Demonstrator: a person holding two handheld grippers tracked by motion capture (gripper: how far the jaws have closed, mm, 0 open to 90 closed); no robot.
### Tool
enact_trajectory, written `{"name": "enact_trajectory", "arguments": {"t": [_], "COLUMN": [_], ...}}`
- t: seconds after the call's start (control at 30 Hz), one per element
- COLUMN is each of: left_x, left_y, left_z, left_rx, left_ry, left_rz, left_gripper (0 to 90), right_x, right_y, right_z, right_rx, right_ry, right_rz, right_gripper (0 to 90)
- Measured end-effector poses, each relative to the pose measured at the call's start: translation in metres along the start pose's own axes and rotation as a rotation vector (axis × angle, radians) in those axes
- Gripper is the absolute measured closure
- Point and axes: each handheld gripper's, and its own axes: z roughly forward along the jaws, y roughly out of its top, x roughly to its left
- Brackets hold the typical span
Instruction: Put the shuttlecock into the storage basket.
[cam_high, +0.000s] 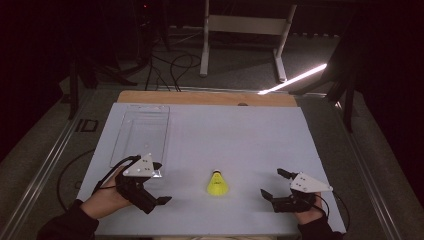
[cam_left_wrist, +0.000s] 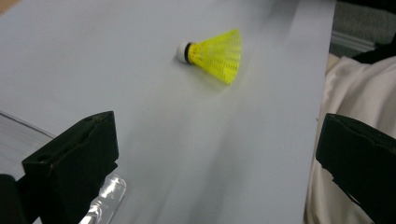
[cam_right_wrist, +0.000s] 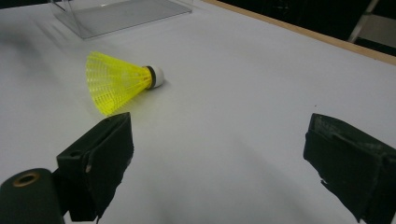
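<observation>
Yellow mesh skirt and a white cork nose mark the shuttlecock (cam_high: 217, 184) as featherlight and crushable (probably plastic), lying on its side just right of the clear tray (cam_high: 141, 131). Left gripper (cam_high: 159, 186) and right gripper (cam_high: 272, 184) both hang wide open and empty either side of it; the stiff cork end looks the safest hold.

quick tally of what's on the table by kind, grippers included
yellow shuttlecock: 1
clear plastic tray: 1
hand-held grippers: 2, the left gripper and the right gripper, both with jaws open and nothing between them
total: 4
</observation>
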Motion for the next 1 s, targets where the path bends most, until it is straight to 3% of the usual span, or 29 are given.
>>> {"name": "enact_trajectory", "arguments": {"t": [0.23,1.0], "left_x": [0.002,-0.004], "left_y": [0.005,0.032], "left_z": [0.005,0.02], "left_rx": [0.083,0.257], "left_ry": [-0.027,-0.085], "left_rz": [0.026,0.101], "left_gripper": [0.0,0.0], "right_x": [0.0,0.0], "right_y": [0.0,0.0], "right_z": [0.0,0.0], "right_rx": [0.001,0.003], "right_ry": [0.003,0.007], "right_rz": [0.004,0.007], "right_gripper": [8.5,8.5]}}
